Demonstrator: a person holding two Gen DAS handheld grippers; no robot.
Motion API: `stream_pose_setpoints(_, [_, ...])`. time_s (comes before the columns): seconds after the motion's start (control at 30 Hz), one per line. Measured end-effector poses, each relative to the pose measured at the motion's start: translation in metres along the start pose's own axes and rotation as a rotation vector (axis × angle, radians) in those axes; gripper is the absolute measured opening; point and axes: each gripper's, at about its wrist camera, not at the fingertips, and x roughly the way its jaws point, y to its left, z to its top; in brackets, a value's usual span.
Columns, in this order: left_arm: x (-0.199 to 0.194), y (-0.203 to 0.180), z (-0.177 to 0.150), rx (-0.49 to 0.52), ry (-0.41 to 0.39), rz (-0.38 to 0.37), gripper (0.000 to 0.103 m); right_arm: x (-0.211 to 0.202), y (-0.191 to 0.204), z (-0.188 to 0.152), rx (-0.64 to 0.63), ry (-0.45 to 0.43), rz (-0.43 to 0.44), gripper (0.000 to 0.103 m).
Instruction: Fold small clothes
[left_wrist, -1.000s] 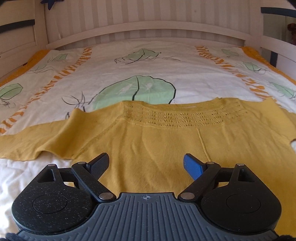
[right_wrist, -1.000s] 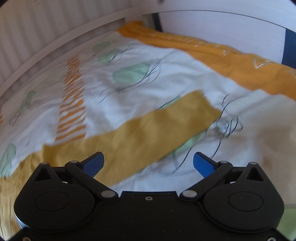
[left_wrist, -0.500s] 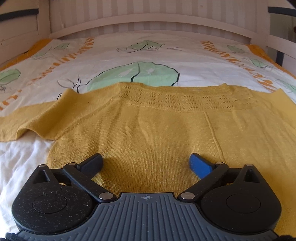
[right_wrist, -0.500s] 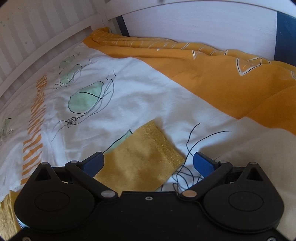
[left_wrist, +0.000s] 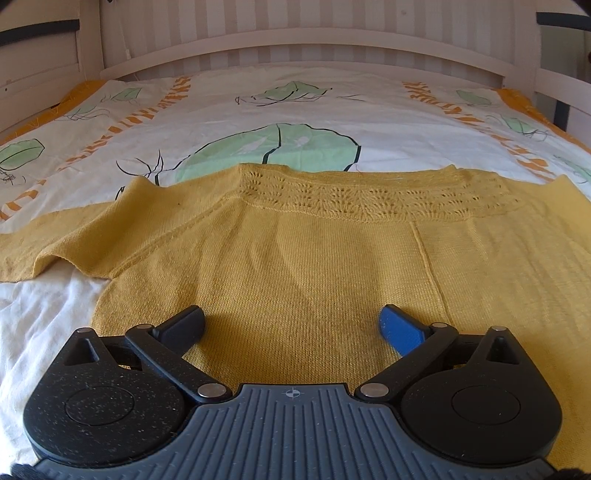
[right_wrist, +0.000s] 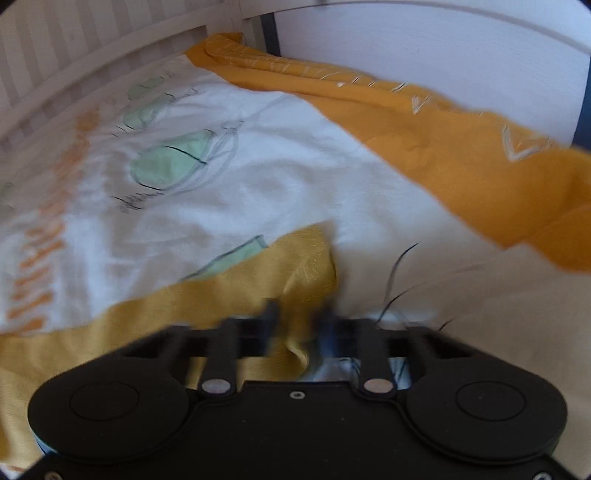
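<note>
The right gripper (right_wrist: 295, 325) pinched the sweater's (left_wrist: 314, 266) sleeve end (right_wrist: 306, 258), apparently to fold it inward, while the left gripper (left_wrist: 291, 326) hovered spread above the near hem.

White slatted headboard (left_wrist: 295, 40), leaf-printed white bedsheet (left_wrist: 332, 110); orange blanket (right_wrist: 461, 147), plain white wall (right_wrist: 424, 55)

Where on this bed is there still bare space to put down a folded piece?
Bare sheet lies between the sweater's collar and the headboard, and in a white strip left of the sweater's hem, below its sleeve. The near middle is covered by the sweater; the right gripper grips the other sleeve.
</note>
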Motion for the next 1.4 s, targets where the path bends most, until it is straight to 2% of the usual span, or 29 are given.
stream_pose_setpoints(0.23, [-0.001,0.004,0.004,-0.009,0.020,-0.022,0.103,-0.056,0.027,0.007,-0.006,-0.060,0.055,0.018])
stream_pose_setpoints(0.33, [-0.005,0.009,0.011,0.033,0.056,-0.062,0.101,-0.082,0.052,0.015,-0.034,-0.087,0.094,0.018])
stream_pose_setpoints(0.43, [-0.016,0.019,0.015,0.075,0.092,-0.086,0.101,-0.108,0.084,0.020,-0.058,-0.107,0.138,0.018])
stream_pose_setpoints(0.6, [-0.046,0.059,0.014,0.082,0.056,-0.108,0.101,-0.139,0.150,0.016,-0.112,-0.118,0.231,0.018])
stream_pose_setpoints(0.73, [-0.059,0.097,0.017,0.080,0.049,-0.081,0.100,-0.156,0.217,0.002,-0.192,-0.113,0.343,0.017])
stream_pose_setpoints(0.9, [-0.064,0.142,0.024,0.029,0.015,-0.045,0.100,-0.163,0.305,-0.029,-0.268,-0.083,0.501,0.017])
stream_pose_setpoints(1.07, [-0.062,0.174,0.023,-0.039,-0.029,-0.008,0.100,-0.157,0.393,-0.075,-0.327,-0.042,0.658,0.017])
stream_pose_setpoints(1.27, [-0.054,0.199,0.016,-0.133,-0.008,-0.038,0.100,-0.143,0.477,-0.145,-0.418,0.023,0.741,0.017])
stream_pose_setpoints(1.4, [-0.052,0.207,0.015,-0.153,0.000,-0.044,0.100,-0.131,0.511,-0.193,-0.503,0.064,0.726,0.017])
